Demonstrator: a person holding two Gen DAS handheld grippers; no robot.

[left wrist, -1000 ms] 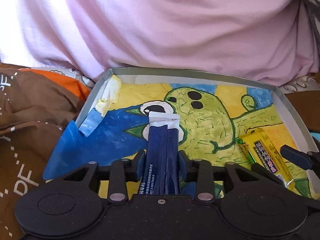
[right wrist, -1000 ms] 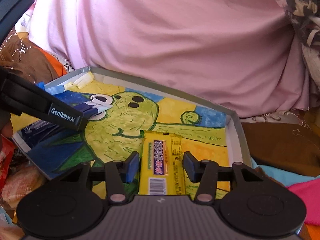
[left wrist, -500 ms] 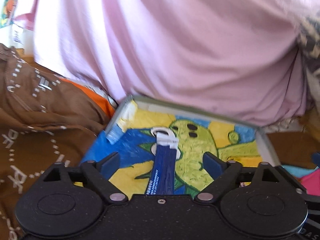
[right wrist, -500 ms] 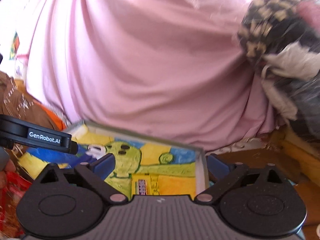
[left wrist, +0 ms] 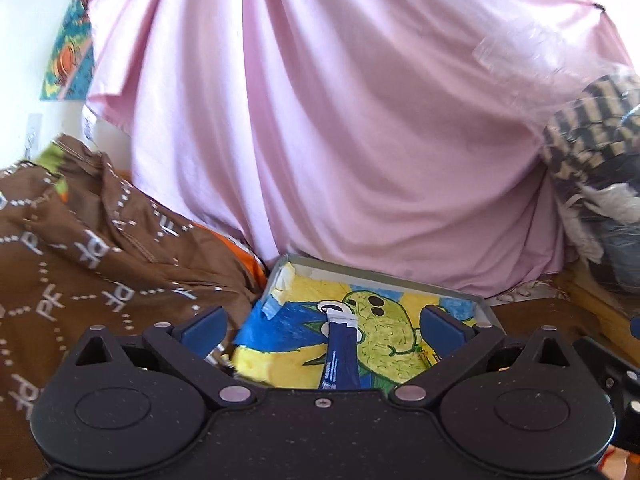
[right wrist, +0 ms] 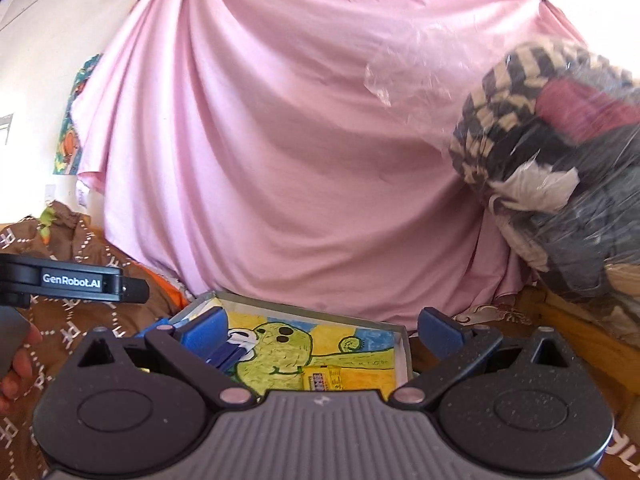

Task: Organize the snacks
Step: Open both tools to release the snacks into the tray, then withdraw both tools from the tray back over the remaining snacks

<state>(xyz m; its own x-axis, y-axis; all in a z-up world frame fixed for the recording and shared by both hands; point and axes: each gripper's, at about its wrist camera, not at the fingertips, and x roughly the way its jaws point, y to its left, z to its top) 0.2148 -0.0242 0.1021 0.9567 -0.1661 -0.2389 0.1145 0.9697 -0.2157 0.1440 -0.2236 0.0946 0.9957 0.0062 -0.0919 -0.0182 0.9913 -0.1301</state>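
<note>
A shallow box (left wrist: pixel 384 278) with a yellow, blue and green cartoon drawing inside lies low in both views. A dark blue snack packet (left wrist: pixel 340 350) with a white end rests on the drawing, free of my left gripper (left wrist: pixel 324 326), which is open and held above and behind it. In the right wrist view the box (right wrist: pixel 403 344) holds a yellow snack bar (right wrist: pixel 322 379) near its right side and the blue packet (right wrist: pixel 232 350) at the left. My right gripper (right wrist: pixel 322 330) is open, raised above the bar, with nothing between its fingers.
A large pink cloth (left wrist: pixel 360 120) hangs behind the box. Brown patterned fabric (left wrist: pixel 88 264) lies left of it. A plastic-wrapped bundle of clothes (right wrist: pixel 560 168) sits at the right. The left gripper's body (right wrist: pixel 72 280) and a person's hand (right wrist: pixel 16 364) show at the left edge.
Both grippers opened, let go of the blue packet and the yellow bar, and pulled back and up from the box. Both snacks now lie on the drawing.
</note>
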